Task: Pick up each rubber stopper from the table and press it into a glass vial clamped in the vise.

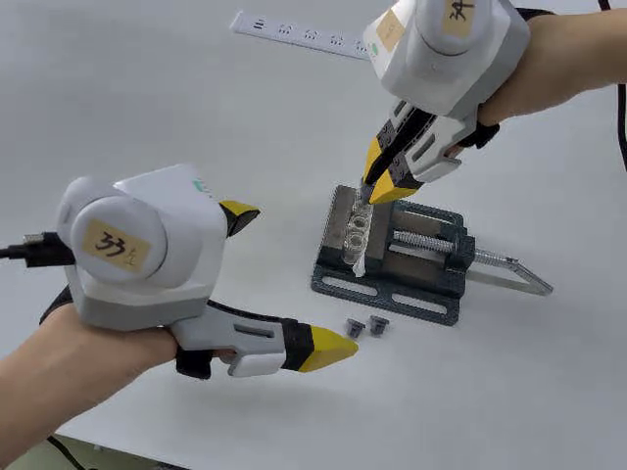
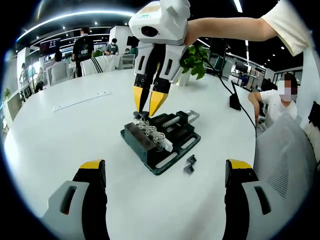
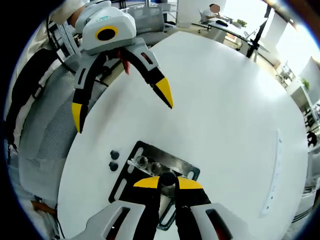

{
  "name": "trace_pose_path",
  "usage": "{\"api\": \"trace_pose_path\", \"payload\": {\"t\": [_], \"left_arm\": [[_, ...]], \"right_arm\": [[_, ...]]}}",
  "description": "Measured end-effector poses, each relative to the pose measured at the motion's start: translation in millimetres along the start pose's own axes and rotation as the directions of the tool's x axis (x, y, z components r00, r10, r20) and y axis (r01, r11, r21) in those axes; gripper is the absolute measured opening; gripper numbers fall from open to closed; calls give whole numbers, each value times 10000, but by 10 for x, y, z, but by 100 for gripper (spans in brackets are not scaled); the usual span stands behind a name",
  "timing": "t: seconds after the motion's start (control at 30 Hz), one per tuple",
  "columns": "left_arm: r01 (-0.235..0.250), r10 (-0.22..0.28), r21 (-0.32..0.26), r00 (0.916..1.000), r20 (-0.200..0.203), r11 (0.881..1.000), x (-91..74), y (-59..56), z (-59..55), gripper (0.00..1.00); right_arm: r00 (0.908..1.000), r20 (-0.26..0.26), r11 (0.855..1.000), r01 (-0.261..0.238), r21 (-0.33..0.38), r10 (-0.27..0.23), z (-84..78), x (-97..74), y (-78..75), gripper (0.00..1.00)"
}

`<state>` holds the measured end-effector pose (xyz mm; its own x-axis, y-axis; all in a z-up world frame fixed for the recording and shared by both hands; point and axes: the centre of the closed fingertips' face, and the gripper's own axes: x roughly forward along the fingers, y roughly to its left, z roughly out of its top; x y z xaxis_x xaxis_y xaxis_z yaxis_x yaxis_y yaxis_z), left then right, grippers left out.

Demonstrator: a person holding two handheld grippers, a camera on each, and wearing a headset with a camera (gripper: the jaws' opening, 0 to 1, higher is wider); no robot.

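Right tongs clenched on rubber stopper, straight above end vial in vise. Left tongs released, nearer loose stoppers beside vise.

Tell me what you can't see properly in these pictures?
Head view: the right gripper covers the vial mouth under it, so I cannot tell whether the rubber stopper is pushed in yet.
Head view: the glass vials are clear and small, so their number is unsure.
Head view: the power strip has one end hidden behind that gripper.
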<state>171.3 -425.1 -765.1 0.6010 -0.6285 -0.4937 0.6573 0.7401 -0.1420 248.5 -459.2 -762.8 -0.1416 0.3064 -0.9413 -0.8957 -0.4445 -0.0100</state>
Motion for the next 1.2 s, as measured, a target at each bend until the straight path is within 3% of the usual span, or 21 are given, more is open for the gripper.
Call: {"api": "trace_pose_path", "payload": {"t": [0.5,0.63,0.87,1.2], "left_arm": [[66,-67,-103,10000,-31,9999,-11,2,-37,98],[74,-74,-79,10000,-43,9999,-12,-1,-37,98],[50,-50,-83,10000,-24,10000,-13,3,-33,98],[32,-32,-136,10000,-2,9999,-12,0,-34,98]], "right_arm": [[9998,-189,10000,13,16,-13,12,40,9,5],[9995,-296,9999,53,-109,-56,26,45,25,5],[9982,-505,9953,290,-921,-337,27,67,-5,5],[9977,-579,9959,294,-853,-344,19,69,-30,5]]}}
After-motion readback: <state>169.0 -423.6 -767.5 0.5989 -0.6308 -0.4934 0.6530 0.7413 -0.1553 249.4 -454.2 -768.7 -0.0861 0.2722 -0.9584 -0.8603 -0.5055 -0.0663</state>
